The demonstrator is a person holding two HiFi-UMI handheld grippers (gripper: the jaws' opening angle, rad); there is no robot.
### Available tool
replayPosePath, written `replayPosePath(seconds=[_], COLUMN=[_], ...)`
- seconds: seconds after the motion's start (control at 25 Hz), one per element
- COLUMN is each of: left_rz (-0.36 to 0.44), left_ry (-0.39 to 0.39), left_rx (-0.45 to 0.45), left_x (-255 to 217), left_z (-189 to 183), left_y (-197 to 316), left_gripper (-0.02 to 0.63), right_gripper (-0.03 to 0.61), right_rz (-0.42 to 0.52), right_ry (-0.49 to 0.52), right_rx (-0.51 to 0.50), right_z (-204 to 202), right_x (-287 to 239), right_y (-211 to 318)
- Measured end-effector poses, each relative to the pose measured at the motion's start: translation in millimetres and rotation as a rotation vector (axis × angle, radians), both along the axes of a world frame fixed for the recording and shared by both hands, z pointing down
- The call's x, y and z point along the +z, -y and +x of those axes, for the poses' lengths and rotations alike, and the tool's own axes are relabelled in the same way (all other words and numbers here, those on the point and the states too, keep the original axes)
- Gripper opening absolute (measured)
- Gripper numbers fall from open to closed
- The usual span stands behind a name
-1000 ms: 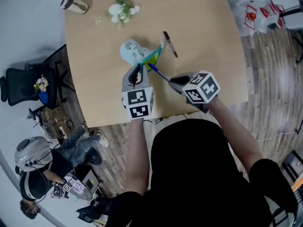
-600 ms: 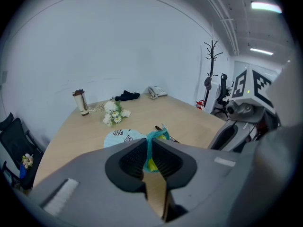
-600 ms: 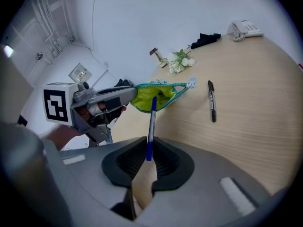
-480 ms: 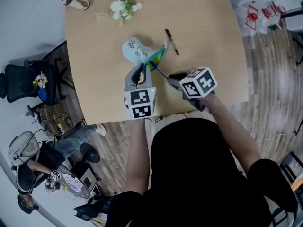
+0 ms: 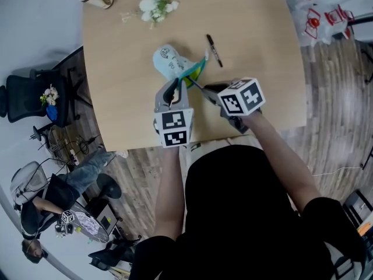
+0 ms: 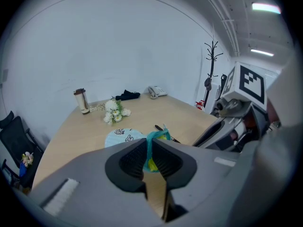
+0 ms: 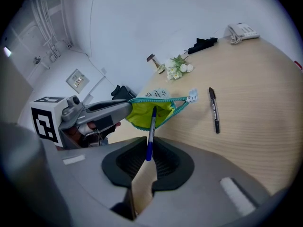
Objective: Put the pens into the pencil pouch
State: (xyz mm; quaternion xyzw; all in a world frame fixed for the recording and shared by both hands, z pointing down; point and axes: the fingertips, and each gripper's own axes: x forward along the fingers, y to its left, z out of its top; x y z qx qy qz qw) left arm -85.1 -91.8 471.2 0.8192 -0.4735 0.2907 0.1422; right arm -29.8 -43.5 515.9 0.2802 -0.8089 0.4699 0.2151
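Two pens show: a slim blue ballpoint pen [image 7: 151, 131] is clamped in the right gripper [image 7: 150, 157], its far end at the open mouth of the pale blue fabric pencil pouch with yellow-green lining [image 7: 149, 111]. The left gripper [image 6: 149, 150] pinches the pouch's teal zip edge. A black marker pen [image 5: 214, 50] lies near the pouch on the light wooden table [image 5: 256, 69].

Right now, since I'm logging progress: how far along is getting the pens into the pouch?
Done: the pencil pouch is unzipped, its edge pinched in the left tongs. In hand: the right tongs grip a blue pen, tip pointing into the open mouth. Left: a black pen lies on the table beside the pouch. Whether any pens are already inside cannot be seen.
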Motion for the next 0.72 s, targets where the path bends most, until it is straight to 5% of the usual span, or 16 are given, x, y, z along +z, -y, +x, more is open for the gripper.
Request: replayPosePath(seconds=[0.72], left_rz=[-0.01], left_ry=[0.012], left_rx=[0.016], left_x=[-2.5], left_z=[1.1], left_y=[-5.2], left_gripper=[0.035], right_gripper=[0.044], right_rz=[0.046], right_ry=[0.028], right_rx=[0.115], right_z=[-4.6], right_x=[-9.1], right_y=[35.3])
